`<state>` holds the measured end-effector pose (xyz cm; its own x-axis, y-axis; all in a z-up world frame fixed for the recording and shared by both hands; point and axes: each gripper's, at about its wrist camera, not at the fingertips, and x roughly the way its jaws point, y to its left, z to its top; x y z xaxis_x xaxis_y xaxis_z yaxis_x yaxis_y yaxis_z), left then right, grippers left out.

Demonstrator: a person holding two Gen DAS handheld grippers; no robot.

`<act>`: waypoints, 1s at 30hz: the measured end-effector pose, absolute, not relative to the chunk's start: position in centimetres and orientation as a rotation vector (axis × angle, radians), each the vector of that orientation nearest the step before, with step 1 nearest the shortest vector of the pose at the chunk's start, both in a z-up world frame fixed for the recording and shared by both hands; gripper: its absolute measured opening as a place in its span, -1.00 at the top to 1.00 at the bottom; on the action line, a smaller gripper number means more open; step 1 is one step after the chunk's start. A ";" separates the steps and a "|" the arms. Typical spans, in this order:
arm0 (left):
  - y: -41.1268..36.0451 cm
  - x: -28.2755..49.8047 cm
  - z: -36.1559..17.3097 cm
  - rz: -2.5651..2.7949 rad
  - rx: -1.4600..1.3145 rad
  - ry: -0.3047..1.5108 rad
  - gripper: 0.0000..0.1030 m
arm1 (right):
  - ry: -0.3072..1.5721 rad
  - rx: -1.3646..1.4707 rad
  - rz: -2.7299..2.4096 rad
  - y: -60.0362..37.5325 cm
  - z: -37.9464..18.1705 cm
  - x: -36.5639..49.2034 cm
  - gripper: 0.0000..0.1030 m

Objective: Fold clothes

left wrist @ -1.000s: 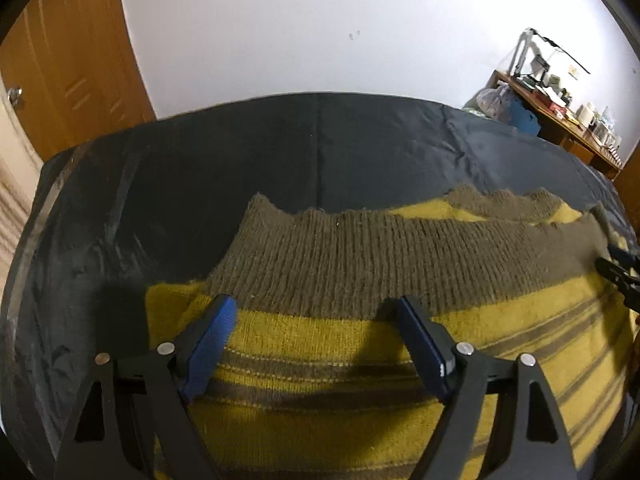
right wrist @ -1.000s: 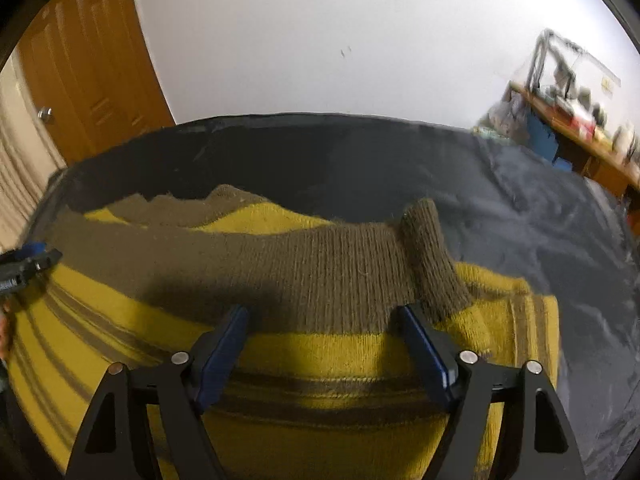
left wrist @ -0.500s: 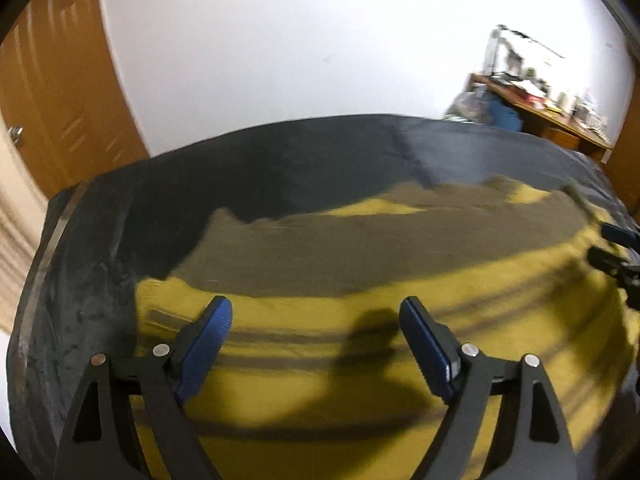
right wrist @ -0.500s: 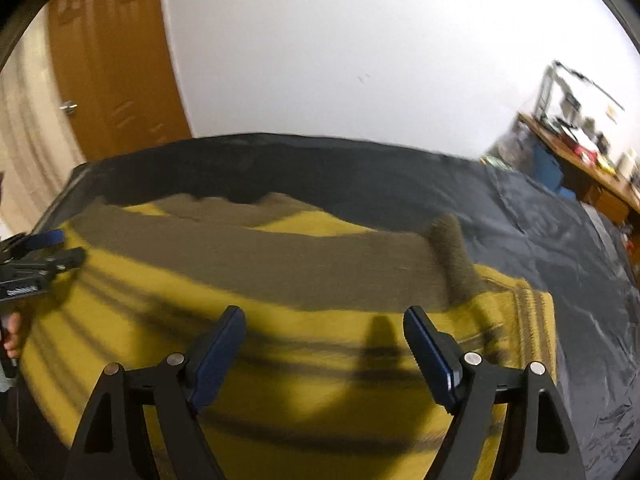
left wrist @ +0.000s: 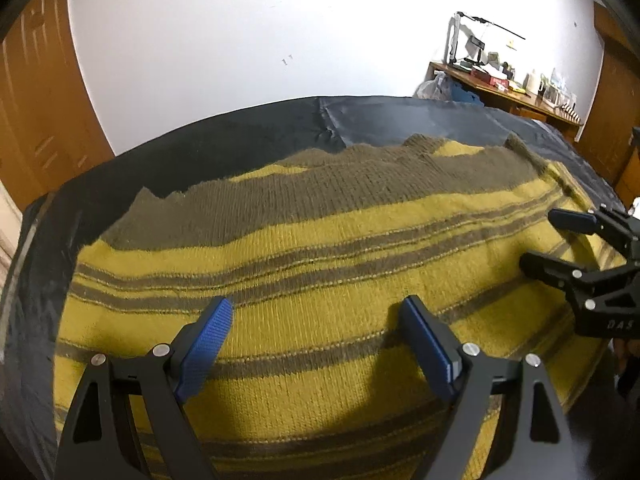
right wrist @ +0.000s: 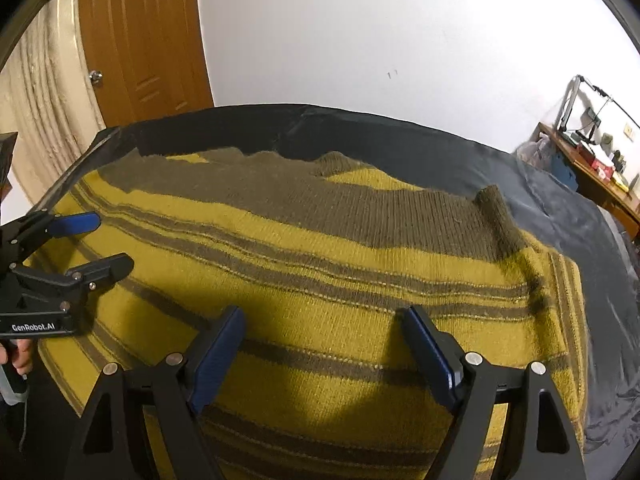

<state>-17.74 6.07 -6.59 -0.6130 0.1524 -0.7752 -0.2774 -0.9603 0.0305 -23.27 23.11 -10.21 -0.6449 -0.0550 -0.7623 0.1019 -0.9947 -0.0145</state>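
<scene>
A yellow sweater (left wrist: 328, 280) with olive-brown stripes lies spread on a surface under a dark cover (left wrist: 240, 148); I cannot tell if this is a bed or a bench. The wide ribbed brown band (left wrist: 320, 196) lies at the far edge, and at the far right a brown cuff (right wrist: 498, 220) is turned up over it. The sweater seems to lie in two layers, but I cannot be sure how many folds it has.

The left tool (left wrist: 316, 336) hovers over the near left part of the sweater, its jaws spread wide, with nothing between them. The right tool (right wrist: 322, 340) hangs over the near right part in the same way, also wide apart and empty.

This scene fits both a fold just laid down and let go, and a new fold about to be taken. In either case, to fold well, both tools should take the cloth at the same height, grip through all layers, and move together, so the stripes stay parallel and the edges meet.
</scene>
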 end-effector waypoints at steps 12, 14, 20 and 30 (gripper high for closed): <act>5.8 -17.8 -7.2 2.653 -1.236 0.174 -0.88 | 0.104 1.246 -2.800 22.8 -10.6 -22.9 -0.70; 5.9 -17.8 -7.3 2.659 -1.233 0.183 -0.88 | 0.100 1.250 -2.800 22.8 -10.4 -22.8 -0.70; 6.1 -17.8 -7.3 2.674 -1.226 0.199 -0.88 | 0.090 1.191 -2.903 24.0 -8.6 -20.9 -0.70; 6.1 -17.7 -7.4 2.700 -1.232 0.187 -0.95 | -0.059 1.311 -2.904 28.3 -10.8 -19.8 -0.72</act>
